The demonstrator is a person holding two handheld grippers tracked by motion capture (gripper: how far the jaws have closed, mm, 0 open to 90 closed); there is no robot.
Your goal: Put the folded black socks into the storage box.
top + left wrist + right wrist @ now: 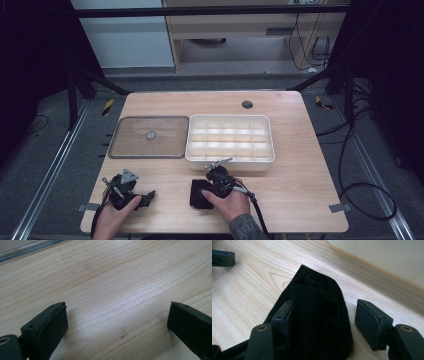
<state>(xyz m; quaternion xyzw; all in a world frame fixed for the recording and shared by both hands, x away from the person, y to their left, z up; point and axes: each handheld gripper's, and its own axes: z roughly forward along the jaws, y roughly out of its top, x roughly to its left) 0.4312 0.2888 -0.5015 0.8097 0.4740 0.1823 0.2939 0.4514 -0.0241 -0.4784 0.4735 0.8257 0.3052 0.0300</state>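
A black folded cloth (319, 322) lies on the wooden table (290, 185), near the front edge, just in front of the white box. My right gripper (325, 310) is open around it: the left jaw touches the fabric and the right jaw stands a little apart from it. From above, the cloth (198, 194) sits at the tip of my right gripper (204, 191). My left gripper (117, 312) is open over bare wood with nothing between its fingers. In the high view the left gripper (146, 197) rests at the front left, to the left of the cloth.
A white box (271, 145) divided into several empty compartments stands mid-table; its wall (382, 255) is close behind the cloth. A clear flat lid (165, 145) with a small knob lies to its left, and its edge (22, 251) shows ahead of the left gripper.
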